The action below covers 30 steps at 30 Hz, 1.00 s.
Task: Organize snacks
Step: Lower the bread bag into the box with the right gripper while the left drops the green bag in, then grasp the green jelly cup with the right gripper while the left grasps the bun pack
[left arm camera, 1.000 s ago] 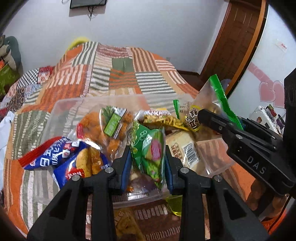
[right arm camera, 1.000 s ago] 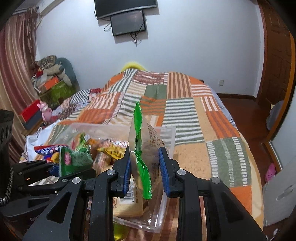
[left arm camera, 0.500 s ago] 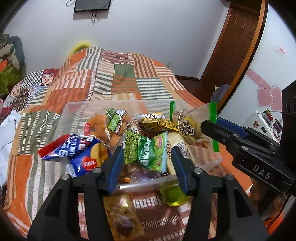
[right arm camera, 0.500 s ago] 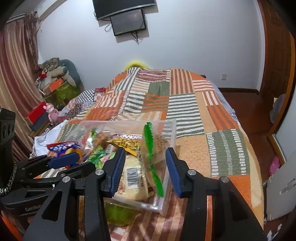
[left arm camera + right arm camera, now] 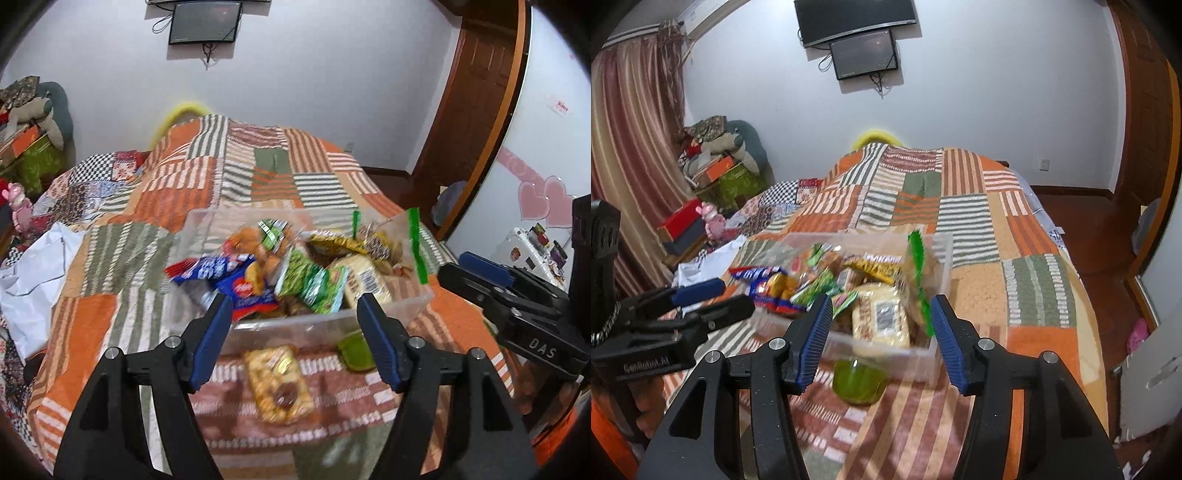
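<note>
Fingers spread wide and empty, both the left gripper [image 5: 295,306] and right gripper [image 5: 881,308] face the snack bin [image 5: 325,323].

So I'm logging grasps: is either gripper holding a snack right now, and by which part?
Nothing is held. The left gripper and right gripper are both open and empty, short of the clear snack bin.

Both wrist views overlook the snack bin [image 5: 325,325] nearby.

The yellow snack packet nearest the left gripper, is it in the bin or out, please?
Out: the packet lies on the quilt in front of the bin.
</note>
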Each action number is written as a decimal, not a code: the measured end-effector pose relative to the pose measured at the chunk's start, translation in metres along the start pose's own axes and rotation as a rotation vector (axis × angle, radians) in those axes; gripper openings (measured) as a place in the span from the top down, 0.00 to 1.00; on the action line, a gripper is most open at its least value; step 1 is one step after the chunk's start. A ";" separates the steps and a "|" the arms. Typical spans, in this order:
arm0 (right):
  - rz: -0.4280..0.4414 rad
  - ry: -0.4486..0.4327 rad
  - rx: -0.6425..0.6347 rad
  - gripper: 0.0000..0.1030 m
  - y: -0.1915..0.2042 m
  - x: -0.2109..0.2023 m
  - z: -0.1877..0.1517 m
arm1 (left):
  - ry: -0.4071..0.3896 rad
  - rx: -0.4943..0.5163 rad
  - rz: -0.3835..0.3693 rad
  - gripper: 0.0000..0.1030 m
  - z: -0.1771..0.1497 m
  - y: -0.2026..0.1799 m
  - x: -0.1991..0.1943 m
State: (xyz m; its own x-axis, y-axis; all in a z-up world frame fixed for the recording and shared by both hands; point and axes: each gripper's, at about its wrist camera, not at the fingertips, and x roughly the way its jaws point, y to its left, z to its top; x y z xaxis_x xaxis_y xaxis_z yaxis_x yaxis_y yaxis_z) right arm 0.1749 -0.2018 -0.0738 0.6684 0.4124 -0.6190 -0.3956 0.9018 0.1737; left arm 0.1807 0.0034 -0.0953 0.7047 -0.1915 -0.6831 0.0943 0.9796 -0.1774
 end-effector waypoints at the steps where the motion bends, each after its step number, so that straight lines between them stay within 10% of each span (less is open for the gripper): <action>1: 0.004 0.008 -0.003 0.50 0.001 0.001 -0.003 | 0.007 -0.003 0.006 0.31 -0.004 0.002 0.000; 30: 0.106 0.248 0.054 0.50 0.003 0.064 -0.055 | 0.254 -0.042 0.007 0.31 -0.061 0.008 0.089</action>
State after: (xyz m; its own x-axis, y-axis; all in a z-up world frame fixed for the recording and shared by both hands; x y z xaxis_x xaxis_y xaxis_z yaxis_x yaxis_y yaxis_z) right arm 0.1818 -0.1800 -0.1549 0.4476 0.4665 -0.7629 -0.4166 0.8637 0.2837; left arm 0.2015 -0.0094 -0.2011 0.5060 -0.1986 -0.8394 0.0566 0.9787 -0.1975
